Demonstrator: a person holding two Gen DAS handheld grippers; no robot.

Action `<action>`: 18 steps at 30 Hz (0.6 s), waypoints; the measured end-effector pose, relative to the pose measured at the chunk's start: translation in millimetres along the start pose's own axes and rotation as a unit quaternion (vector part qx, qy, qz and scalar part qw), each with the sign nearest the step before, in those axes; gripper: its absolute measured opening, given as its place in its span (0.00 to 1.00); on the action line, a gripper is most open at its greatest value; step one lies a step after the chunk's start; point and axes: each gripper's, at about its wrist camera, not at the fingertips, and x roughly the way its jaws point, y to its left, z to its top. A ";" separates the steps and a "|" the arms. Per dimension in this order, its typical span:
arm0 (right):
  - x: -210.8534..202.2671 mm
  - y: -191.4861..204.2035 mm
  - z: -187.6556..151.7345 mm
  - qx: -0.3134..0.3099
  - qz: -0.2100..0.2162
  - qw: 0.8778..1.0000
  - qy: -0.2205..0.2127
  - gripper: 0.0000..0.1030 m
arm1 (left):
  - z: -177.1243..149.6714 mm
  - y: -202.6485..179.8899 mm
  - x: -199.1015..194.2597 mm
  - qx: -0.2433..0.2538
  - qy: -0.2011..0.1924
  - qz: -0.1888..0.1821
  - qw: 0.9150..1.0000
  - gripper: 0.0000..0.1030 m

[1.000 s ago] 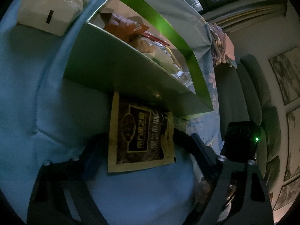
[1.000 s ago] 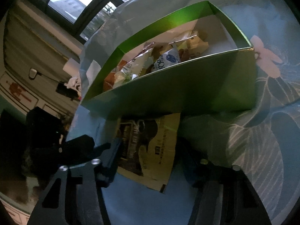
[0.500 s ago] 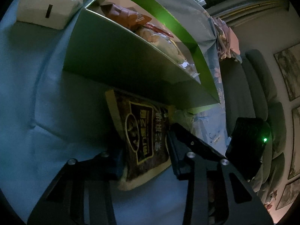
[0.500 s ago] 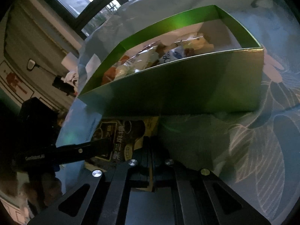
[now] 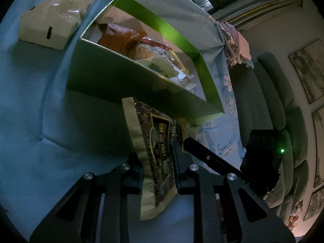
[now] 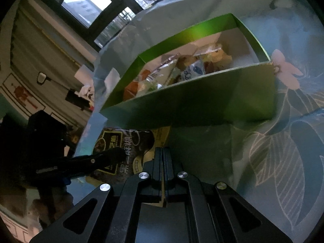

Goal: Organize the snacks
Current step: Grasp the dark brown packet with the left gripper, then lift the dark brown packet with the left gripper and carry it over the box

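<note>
A dark brown snack packet with a tan border point(image 5: 156, 151) is pinched between the fingers of my left gripper point(image 5: 157, 162), standing on edge just in front of the green box point(image 5: 113, 81). My right gripper point(image 6: 163, 158) is shut on the packet's corner point(image 6: 162, 137); the packet face shows in the right wrist view point(image 6: 121, 147). The green box point(image 6: 202, 99) stands on the blue floral cloth and holds several snack packets point(image 5: 125, 36). The left gripper's finger point(image 6: 97, 160) crosses the packet in the right wrist view.
A white tissue box with a clear bag on it point(image 5: 48, 26) lies left of the green box. A grey sofa point(image 5: 271, 105) stands beyond the cloth's right edge. The right gripper's body point(image 5: 261, 158) shows at right. A window point(image 6: 87, 4) is behind.
The packet went from lying flat to standing on edge. My left gripper closed on it. My right gripper closed on its corner and stays shut.
</note>
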 end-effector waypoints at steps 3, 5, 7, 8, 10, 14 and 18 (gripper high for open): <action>-5.0 3.0 0.1 -0.002 0.005 1.000 -0.005 0.02 | -1.9 -2.7 -5.2 0.005 -0.006 -0.004 1.000 0.19; -9.6 4.9 0.4 -0.003 0.008 1.000 -0.011 0.02 | -2.7 -5.8 -8.5 0.010 -0.011 -0.006 1.000 0.19; -13.7 7.5 0.6 -0.005 0.012 1.000 -0.015 0.02 | -3.7 -8.9 -11.6 0.015 -0.016 -0.006 1.000 0.20; -16.0 8.2 0.9 -0.006 0.013 1.000 -0.018 0.02 | -3.8 -10.6 -11.9 0.017 -0.018 -0.007 1.000 0.20; -20.0 10.5 2.1 -0.010 0.016 1.000 -0.022 0.02 | -3.6 -14.4 -13.9 0.023 -0.023 -0.007 0.999 0.20; -27.5 11.9 5.4 -0.016 0.020 0.999 -0.030 0.02 | 0.3 -25.2 -15.5 0.039 -0.031 0.001 0.999 0.20; -32.8 15.5 12.7 -0.021 0.023 0.999 -0.039 0.02 | 12.2 -35.8 -16.0 0.050 -0.042 -0.002 0.998 0.19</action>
